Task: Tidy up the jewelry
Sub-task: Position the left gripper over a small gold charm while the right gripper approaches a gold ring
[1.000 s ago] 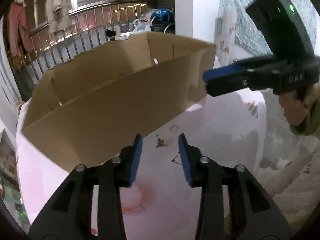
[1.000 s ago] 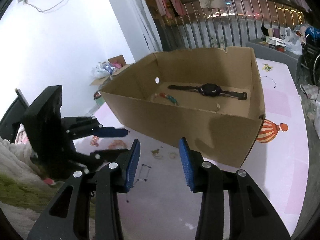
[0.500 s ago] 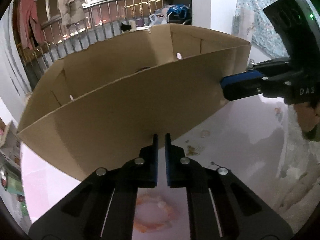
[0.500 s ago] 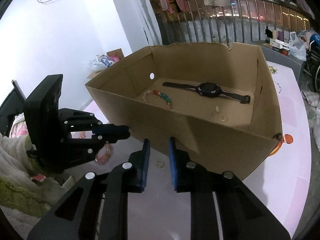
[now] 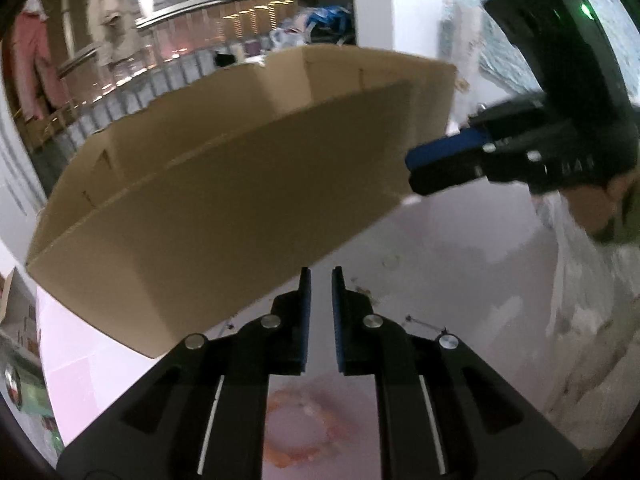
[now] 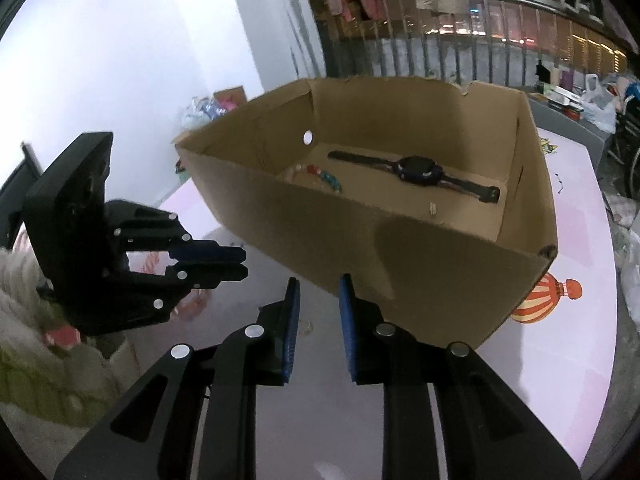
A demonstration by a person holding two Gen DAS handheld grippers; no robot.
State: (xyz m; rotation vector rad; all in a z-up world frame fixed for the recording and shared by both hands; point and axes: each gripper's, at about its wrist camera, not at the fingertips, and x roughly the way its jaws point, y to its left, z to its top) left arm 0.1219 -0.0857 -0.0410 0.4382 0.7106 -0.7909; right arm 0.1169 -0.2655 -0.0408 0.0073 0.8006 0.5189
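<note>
Cardboard box (image 6: 400, 248) is sitting on the pink table (image 6: 568, 360), holding a black watch (image 6: 418, 170) and a beaded bracelet (image 6: 324, 176) on its floor. Right gripper (image 6: 318, 312) and left gripper (image 5: 319, 300) are hovering near the box's wall, each with fingers narrowly parted, gripping nothing. A pinkish bracelet (image 5: 304, 428) is lying on the table below the left gripper.

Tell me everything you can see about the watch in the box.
The watch is dark, black with a bluish round case in the middle and two narrow straps stretched out straight to both sides. It lies flat and unbuckled on the floor of the open cardboard box, near the far wall. A bead bracelet lies beside it, apart. Neither gripper touches it.
</note>
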